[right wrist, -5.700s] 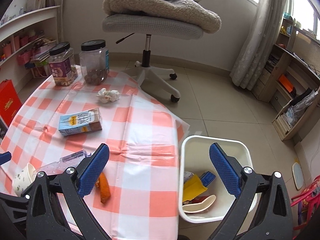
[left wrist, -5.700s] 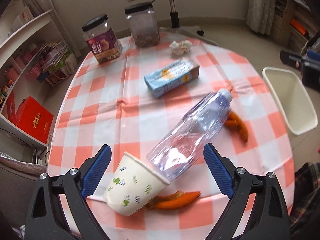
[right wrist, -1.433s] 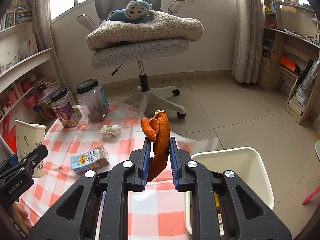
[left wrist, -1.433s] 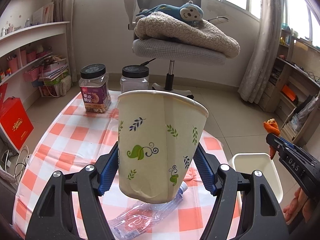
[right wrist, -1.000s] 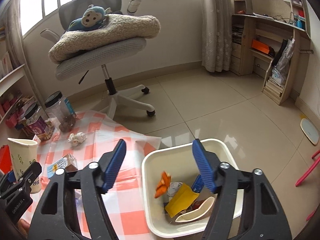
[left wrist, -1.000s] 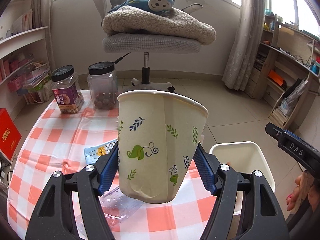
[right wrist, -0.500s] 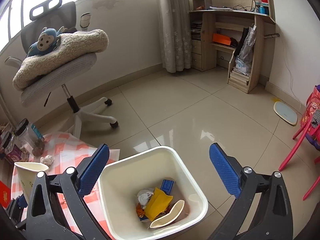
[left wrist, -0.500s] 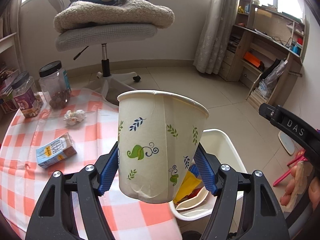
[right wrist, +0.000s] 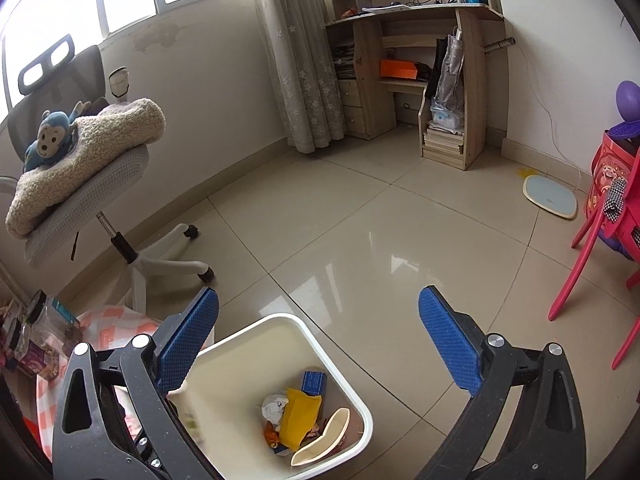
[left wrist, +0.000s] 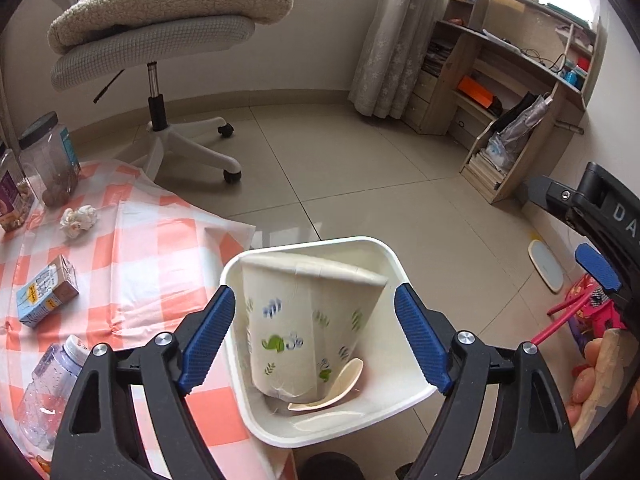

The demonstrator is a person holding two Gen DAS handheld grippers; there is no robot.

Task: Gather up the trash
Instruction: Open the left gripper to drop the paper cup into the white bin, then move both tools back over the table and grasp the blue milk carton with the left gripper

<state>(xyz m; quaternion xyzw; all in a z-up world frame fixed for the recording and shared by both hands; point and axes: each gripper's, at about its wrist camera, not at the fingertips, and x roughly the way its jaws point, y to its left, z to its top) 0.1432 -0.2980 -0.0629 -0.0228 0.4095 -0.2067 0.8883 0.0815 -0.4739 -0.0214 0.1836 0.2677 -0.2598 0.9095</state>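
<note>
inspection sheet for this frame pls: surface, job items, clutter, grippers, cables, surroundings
Surface: table with orange-and-white checked cloth, beside the white bin.
Job's things: paper cup in the bin, between the open fingers of the left gripper, untouched. Bin also holds a spoon, yellow wrapper and other scraps. On the table: bottle, carton, crumpled tissue.
Clutter: two jars at the table's far edge.
Grippers: left open, over the bin; right gripper open, empty, above the bin.
Cables: wires on the desk.
Surroundings: office chair with blanket and toy monkey, curtain, tiled floor, red chair.
</note>
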